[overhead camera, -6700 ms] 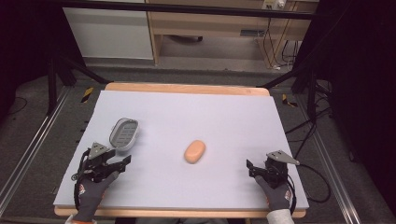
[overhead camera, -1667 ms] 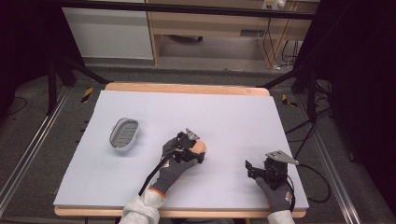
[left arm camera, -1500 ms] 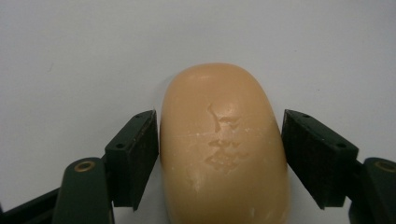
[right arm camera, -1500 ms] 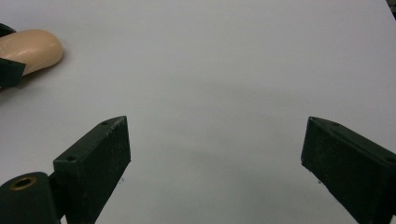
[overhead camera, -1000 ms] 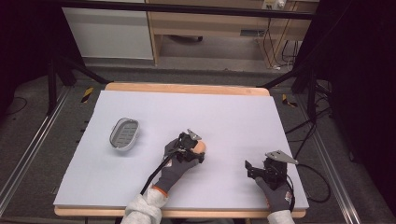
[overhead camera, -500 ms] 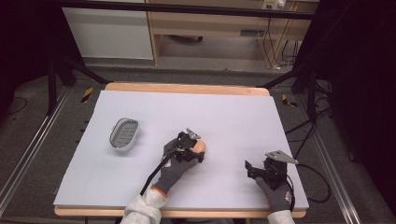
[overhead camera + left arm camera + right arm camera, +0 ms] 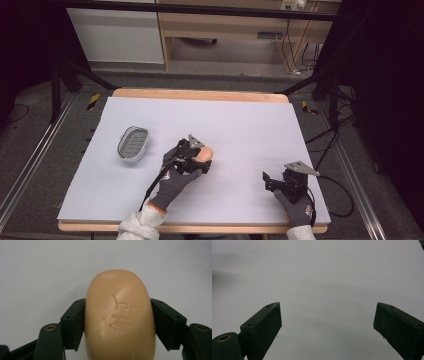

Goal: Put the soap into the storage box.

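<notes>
A tan oval bar of soap (image 7: 205, 152) lies on the white table mat near the middle. My left gripper (image 7: 199, 157) is shut on it. In the left gripper view both black pads press the flanks of the soap (image 7: 119, 315), which has scratch marks on its top, and the left gripper (image 7: 117, 303) straddles it. My right gripper (image 7: 270, 180) rests near the front right of the mat, open. In the right gripper view the right gripper (image 7: 327, 315) has its jaws wide apart over bare mat.
A grey oval soap dish (image 7: 133, 142) with a slotted floor sits left of the soap, a hand's width away. The white mat (image 7: 240, 120) covers a wooden table. Black stand legs and cables flank the table on both sides.
Since the oldest frame my left hand has come from the front left corner to the soap and closed on it. Over the last second nothing visibly moved.
</notes>
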`<state>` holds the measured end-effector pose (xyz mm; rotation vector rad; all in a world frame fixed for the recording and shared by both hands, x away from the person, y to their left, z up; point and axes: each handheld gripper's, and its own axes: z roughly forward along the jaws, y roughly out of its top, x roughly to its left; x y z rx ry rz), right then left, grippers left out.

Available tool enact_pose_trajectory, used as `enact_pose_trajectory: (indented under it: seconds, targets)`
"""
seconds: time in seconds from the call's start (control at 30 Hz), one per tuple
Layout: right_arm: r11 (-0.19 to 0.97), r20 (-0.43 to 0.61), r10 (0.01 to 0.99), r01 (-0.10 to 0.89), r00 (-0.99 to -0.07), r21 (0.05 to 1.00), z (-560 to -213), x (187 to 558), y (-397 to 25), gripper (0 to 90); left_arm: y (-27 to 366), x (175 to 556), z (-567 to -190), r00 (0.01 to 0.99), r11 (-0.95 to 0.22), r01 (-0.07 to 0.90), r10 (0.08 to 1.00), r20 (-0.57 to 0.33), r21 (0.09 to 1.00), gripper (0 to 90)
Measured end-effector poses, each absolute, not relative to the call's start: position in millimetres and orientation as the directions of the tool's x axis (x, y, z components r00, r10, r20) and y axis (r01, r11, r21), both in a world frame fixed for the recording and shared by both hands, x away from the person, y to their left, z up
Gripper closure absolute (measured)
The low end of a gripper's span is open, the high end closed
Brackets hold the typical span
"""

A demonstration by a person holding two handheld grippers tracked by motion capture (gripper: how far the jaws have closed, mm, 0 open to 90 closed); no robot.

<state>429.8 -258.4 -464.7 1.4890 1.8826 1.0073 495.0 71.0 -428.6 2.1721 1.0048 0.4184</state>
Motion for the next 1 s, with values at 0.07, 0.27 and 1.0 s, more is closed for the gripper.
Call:
enact_pose_trajectory:
  seconds: [0.07,0.27,1.0]
  targets:
    - [0.112,0.041,0.968,0.571,-0.249,0.813,-465,430,-258,8.1,77,493,-426,0.644,-0.451,0.534,0.765,0.001,0.715,31.5]
    - [0.111,0.042,0.968,0.573,-0.248,0.812,-465,430,-257,8.2,94,488,-422,0.634,-0.436,0.538,0.773,-0.006,0.721,31.6]
    - [0.114,0.043,0.967,0.58,-0.251,0.807,-466,431,-255,8.2,154,475,-416,0.59,-0.388,0.552,0.807,-0.017,0.738,31.6]
